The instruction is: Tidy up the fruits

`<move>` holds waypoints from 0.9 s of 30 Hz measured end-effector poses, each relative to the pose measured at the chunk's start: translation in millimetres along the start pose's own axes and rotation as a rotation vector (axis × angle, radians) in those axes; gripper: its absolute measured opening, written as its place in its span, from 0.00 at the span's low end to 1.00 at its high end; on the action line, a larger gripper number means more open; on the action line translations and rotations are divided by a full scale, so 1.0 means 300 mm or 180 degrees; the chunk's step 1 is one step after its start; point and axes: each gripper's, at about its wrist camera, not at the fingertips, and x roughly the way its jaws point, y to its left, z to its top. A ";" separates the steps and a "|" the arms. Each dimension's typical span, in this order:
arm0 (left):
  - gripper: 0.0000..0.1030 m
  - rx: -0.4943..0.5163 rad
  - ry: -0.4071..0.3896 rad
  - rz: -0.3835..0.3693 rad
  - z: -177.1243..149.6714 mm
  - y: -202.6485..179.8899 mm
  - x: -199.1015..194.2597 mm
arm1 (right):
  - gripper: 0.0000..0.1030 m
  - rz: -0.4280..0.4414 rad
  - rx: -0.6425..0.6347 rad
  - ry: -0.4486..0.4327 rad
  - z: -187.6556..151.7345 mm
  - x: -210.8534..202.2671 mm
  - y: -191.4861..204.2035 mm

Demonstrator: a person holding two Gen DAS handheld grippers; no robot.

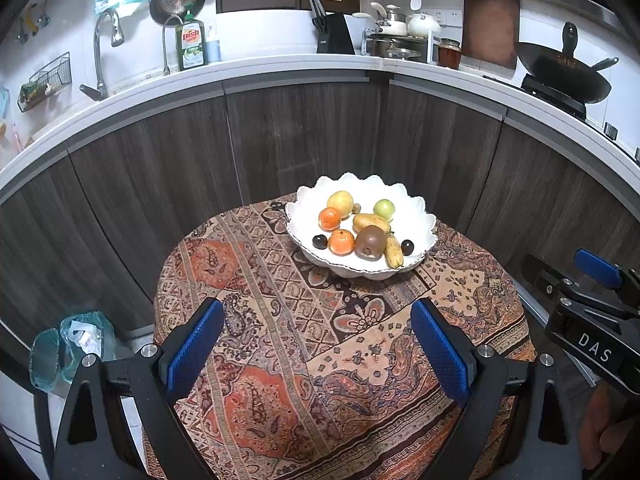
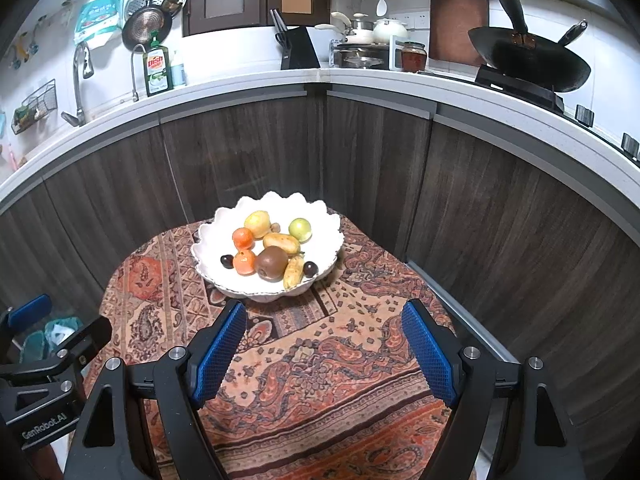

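Observation:
A white scalloped bowl (image 1: 416,216) stands at the far side of a small table; it also shows in the right wrist view (image 2: 324,216). In it lie two oranges (image 1: 341,241), a brown round fruit (image 1: 370,242), a small banana (image 1: 393,251), a yellow-brown mango (image 1: 370,221), a yellow fruit (image 1: 340,201), a green fruit (image 1: 384,210) and two dark plums (image 1: 407,247). My left gripper (image 1: 318,350) is open and empty above the near half of the table. My right gripper (image 2: 322,354) is open and empty, also short of the bowl.
The table wears a patterned paisley cloth (image 1: 280,320). Dark wood cabinet fronts (image 1: 304,132) curve close behind it under a white counter with a sink tap (image 1: 102,52), dish soap (image 1: 191,42), a knife block (image 1: 334,34) and a wok (image 1: 564,72). A teal bin (image 1: 76,344) stands at the left.

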 end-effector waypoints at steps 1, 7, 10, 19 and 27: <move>0.93 -0.0002 0.0001 -0.0002 0.000 0.001 0.000 | 0.78 0.0001 0.0000 0.0000 0.000 -0.001 0.001; 0.93 0.0000 0.0000 0.0001 0.000 0.002 -0.002 | 0.78 0.0010 0.0002 0.0000 0.000 0.000 0.003; 0.93 0.0004 -0.0004 0.0005 0.001 0.002 -0.002 | 0.78 0.0022 0.0007 0.0010 0.002 0.001 0.002; 0.93 0.0009 -0.0017 0.0016 0.006 0.004 -0.006 | 0.78 0.0038 0.0011 0.0014 0.005 0.003 0.003; 0.92 0.0008 -0.0028 0.0025 0.008 0.003 -0.010 | 0.78 0.0039 0.0019 0.0001 0.007 0.000 0.000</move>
